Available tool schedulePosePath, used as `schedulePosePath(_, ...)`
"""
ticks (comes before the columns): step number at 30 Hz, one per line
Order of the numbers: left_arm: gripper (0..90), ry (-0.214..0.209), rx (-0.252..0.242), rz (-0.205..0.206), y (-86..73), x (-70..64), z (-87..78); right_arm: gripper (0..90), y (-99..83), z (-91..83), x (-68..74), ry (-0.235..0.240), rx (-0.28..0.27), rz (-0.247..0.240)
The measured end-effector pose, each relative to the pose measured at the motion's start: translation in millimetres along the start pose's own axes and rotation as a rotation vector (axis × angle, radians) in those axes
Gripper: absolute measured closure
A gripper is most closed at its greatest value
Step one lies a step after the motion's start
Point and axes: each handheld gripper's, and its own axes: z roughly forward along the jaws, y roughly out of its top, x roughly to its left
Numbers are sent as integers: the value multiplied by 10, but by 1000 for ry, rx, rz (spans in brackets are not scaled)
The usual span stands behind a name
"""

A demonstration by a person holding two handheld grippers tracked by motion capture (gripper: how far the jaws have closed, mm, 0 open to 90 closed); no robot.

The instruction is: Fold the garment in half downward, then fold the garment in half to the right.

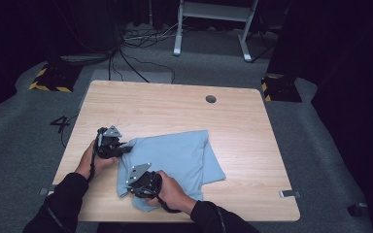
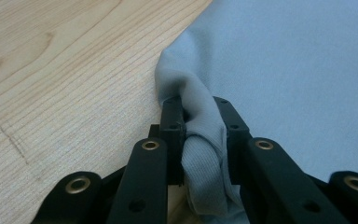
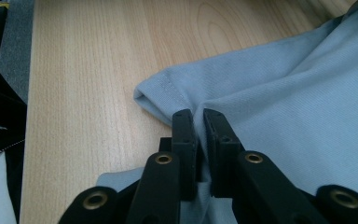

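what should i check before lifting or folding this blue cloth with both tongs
1. Left tongs clamped on the blue cloth: ok, a bunched fold sits between the jaws.
2. Right tongs clamped on the cloth: ok, jaws pinch a fold near the stitched hem.
3. How many layers each grip holds: cannot tell.
4. Cloth fully on the table: ok, no edge hangs over.
5. Bare table beyond the cloth to fold onto: ok.
6. Cloth flat: not ok, already folded over and rumpled near the grips.

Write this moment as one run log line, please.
left gripper: shut on blue cloth | right gripper: shut on blue cloth | cloth on table
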Motion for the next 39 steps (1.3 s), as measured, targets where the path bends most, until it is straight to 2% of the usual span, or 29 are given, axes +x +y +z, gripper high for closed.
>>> schedulePosePath(11,765,9,-3,7,-66,69,-73,842,65,64,19,11,-9,-12)
schedulePosePath(13,766,5,-13,-7,-83,71,-74,843,72,71,18,11,-11,-12)
schedulePosePath(24,771,15,-20,-11,-86,58,-75,846,80,53,6,16,-15,-8)
schedulePosePath(28,775,3,-23,-28,-92,71,-82,847,77,41,3,18,-21,-7)
schedulePosePath(39,778,26,-21,1,-46,36,-108,848,77,-18,8,9,-48,-9)
